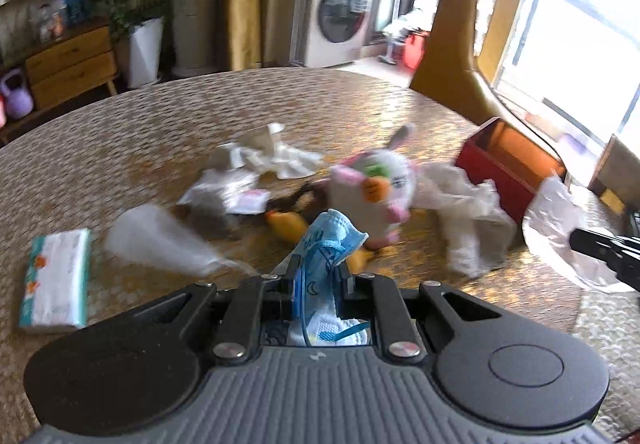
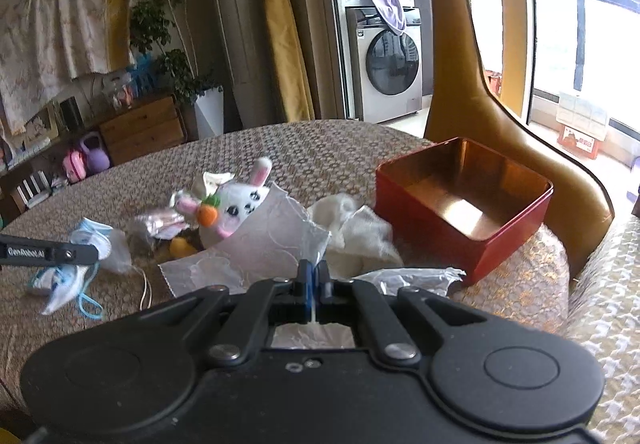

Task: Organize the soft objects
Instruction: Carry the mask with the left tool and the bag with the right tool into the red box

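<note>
My left gripper [image 1: 316, 276] is shut on a blue and white face mask [image 1: 324, 244], lifted off the patterned table [image 1: 168, 111]; the mask's ear loop hangs down between the fingers. My right gripper [image 2: 314, 272] is shut on a thin white lace cloth [image 2: 272, 240], which stands up in front of it. In the right wrist view the left gripper [image 2: 94, 256] enters from the left with the mask [image 2: 60, 282] hanging under it. In the left wrist view the right gripper [image 1: 576, 238] shows at the right edge with the cloth [image 1: 552, 211]. An open red tin box [image 2: 424, 211] stands empty at the right.
A white plush rabbit [image 2: 240, 207] with a carrot lies mid-table beside crumpled white cloths [image 2: 360, 232] and a yellow toy [image 2: 182, 246]. A tissue pack [image 1: 56, 280] and a clear plastic bag [image 1: 160, 240] lie at the left. A golden chair back [image 2: 520, 147] rises behind the box.
</note>
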A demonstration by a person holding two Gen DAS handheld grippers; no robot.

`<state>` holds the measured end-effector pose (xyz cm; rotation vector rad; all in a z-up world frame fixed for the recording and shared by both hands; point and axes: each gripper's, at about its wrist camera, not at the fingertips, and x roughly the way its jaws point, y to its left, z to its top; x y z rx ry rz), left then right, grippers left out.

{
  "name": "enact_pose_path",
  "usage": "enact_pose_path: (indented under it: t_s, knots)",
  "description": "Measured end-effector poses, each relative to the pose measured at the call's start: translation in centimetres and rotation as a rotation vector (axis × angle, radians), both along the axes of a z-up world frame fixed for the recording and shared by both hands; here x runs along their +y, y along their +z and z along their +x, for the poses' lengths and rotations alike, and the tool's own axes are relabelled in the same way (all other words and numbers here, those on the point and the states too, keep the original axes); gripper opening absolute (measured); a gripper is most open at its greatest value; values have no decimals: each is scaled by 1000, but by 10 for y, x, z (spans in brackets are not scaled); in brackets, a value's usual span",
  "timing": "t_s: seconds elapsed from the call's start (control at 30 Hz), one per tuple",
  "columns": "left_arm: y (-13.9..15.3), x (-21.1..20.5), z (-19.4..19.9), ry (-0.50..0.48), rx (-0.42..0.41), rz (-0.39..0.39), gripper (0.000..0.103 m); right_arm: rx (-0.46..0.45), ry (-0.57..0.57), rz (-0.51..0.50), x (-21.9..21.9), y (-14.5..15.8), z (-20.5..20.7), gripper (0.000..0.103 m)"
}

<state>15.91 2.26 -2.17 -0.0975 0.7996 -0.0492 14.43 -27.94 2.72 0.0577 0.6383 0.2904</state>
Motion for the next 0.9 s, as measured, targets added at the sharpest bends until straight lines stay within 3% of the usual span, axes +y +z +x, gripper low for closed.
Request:
enact_pose_path:
  t_s: [0.43,0.9]
  knots:
    - [28,-86,52,-139,-12,-15,15,-69,-44,-3,-40,34,42,1]
    - [31,-172,130,-248,-7,6,15,-41,-93,-70,-66,26,110,1]
